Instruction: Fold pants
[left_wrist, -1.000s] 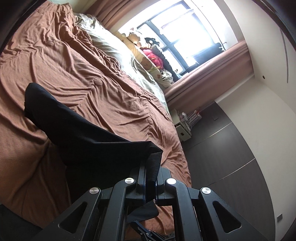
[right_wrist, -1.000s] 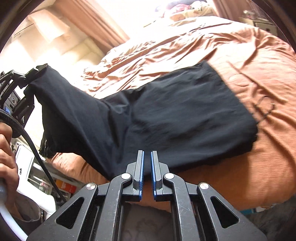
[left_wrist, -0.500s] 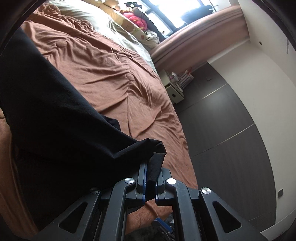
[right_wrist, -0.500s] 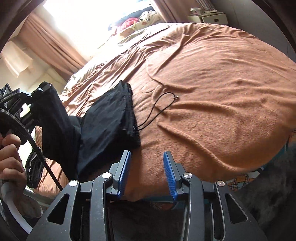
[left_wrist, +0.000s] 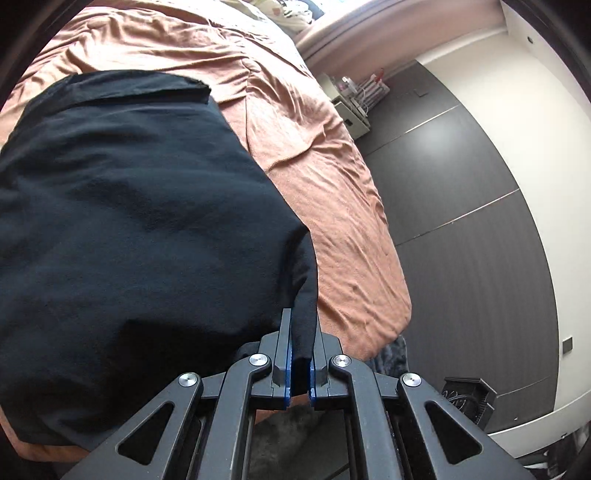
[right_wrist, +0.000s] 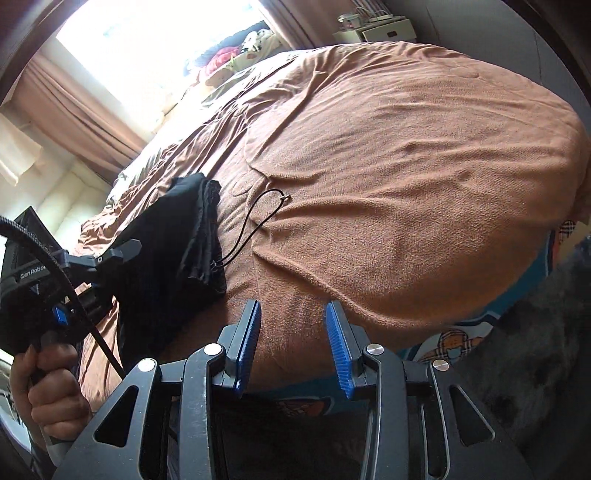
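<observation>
Black pants (left_wrist: 129, 221) lie folded over on the brown bedspread (left_wrist: 325, 177). My left gripper (left_wrist: 300, 343) is shut on a corner of the pants and holds it low over the near edge of the bed. In the right wrist view the pants (right_wrist: 173, 243) lie at the left, with their black drawstring (right_wrist: 255, 221) trailing onto the bedspread (right_wrist: 406, 166). The left gripper (right_wrist: 110, 258) also shows there, beside the pants. My right gripper (right_wrist: 293, 339) is open and empty above the near edge of the bed, to the right of the pants.
A dark wardrobe wall (left_wrist: 461, 206) stands right of the bed. A white nightstand (right_wrist: 373, 29) and soft toys (right_wrist: 236, 51) sit by the bright window. A dark rug (right_wrist: 535, 350) lies at the bed's foot.
My left gripper has carried the pants corner across and down, laying the leg over the rest of the pants. My right gripper has opened, let go of the pants and swung right.
</observation>
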